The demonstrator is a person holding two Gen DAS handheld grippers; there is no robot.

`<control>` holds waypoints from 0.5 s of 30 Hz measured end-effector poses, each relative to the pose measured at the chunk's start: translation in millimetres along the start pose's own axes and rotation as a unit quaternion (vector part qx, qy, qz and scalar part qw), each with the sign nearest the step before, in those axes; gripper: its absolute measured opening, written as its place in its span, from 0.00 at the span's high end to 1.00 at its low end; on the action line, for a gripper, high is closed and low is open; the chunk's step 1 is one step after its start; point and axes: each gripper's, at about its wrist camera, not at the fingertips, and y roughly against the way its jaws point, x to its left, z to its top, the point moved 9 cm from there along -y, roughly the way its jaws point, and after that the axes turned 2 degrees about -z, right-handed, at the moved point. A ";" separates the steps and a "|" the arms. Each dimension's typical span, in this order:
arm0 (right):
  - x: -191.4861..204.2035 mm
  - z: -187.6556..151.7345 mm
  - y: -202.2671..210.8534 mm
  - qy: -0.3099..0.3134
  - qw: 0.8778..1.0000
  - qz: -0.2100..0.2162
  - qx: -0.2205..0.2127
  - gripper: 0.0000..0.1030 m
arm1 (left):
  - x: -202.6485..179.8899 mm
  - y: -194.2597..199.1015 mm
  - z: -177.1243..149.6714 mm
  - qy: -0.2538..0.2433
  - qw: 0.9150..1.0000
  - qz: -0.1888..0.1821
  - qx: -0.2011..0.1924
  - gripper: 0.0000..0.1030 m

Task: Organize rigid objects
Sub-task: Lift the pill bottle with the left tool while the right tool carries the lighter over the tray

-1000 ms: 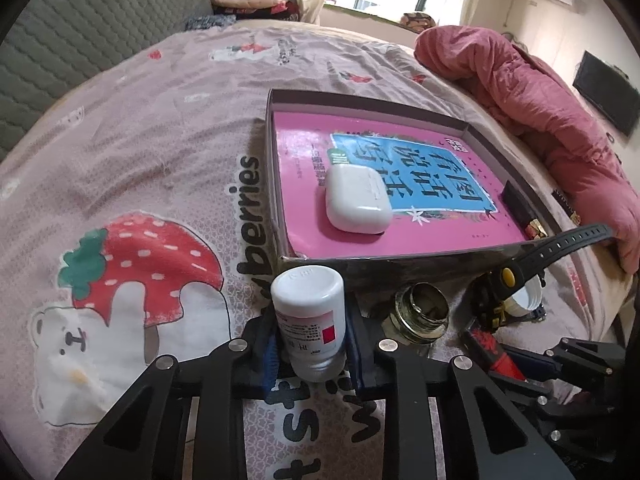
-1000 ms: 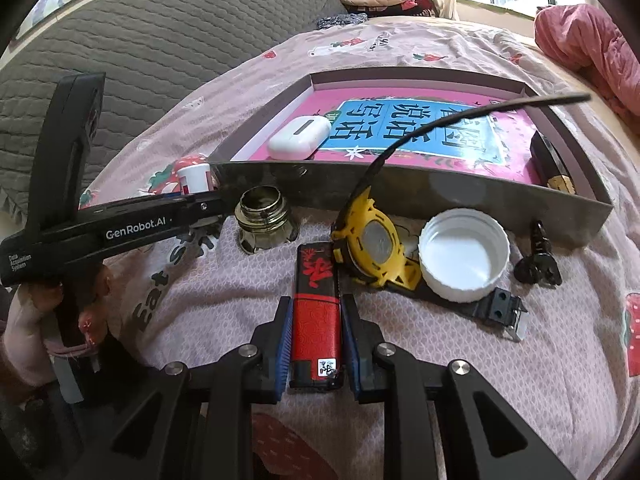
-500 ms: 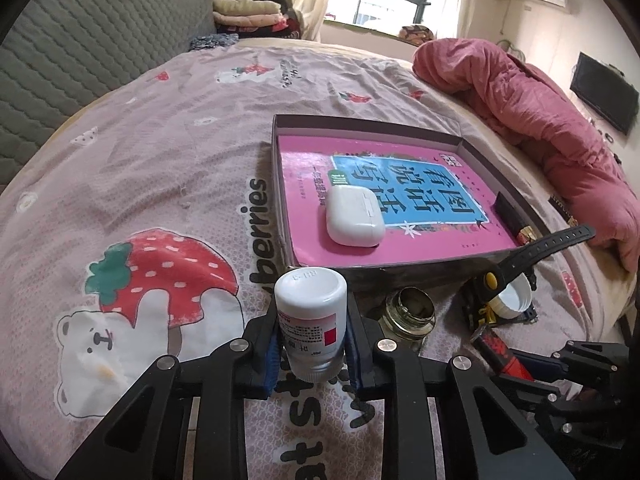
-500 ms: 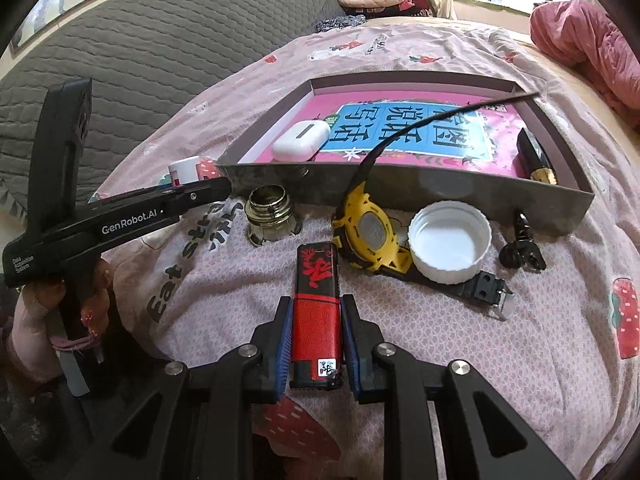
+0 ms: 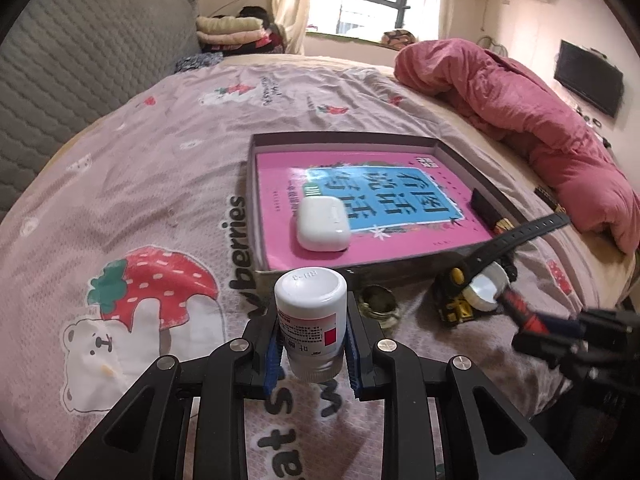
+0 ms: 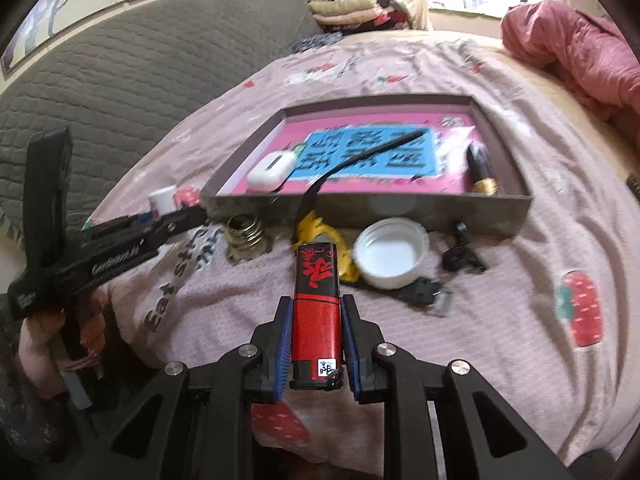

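My left gripper (image 5: 312, 344) is shut on a white pill bottle (image 5: 311, 322) and holds it upright above the bedsheet, in front of the box. My right gripper (image 6: 316, 340) is shut on a red and black lighter (image 6: 317, 308), lifted above the sheet. The shallow grey box (image 5: 250, 184) holds a pink book (image 5: 280, 216), a white earbud case (image 5: 322, 229) and a dark lighter (image 6: 482, 168). The box also shows in the right wrist view (image 6: 400, 210).
In front of the box lie a glass jar (image 6: 245, 236), a yellow watch with a black strap (image 6: 320, 228), a white lid (image 6: 390, 252) and a small black clip (image 6: 460, 252). A red quilt (image 5: 520, 100) is heaped at the far right. A grey headboard (image 6: 120, 72) stands left.
Both grippers have risen and pulled back from the box, each carrying its object. The lighter has left the sheet and the pill bottle is higher.
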 end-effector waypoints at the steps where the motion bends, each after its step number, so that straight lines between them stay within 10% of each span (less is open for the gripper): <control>1: -3.1 1.8 2.1 -0.005 1.000 -0.003 -0.004 0.77 | -3.1 1.0 -0.4 -0.002 1.000 -0.003 0.000 0.74; 15: -33.9 25.0 16.5 -0.023 0.997 -0.052 -0.057 0.77 | -21.0 5.5 -1.1 -0.013 1.000 -0.011 -0.002 0.74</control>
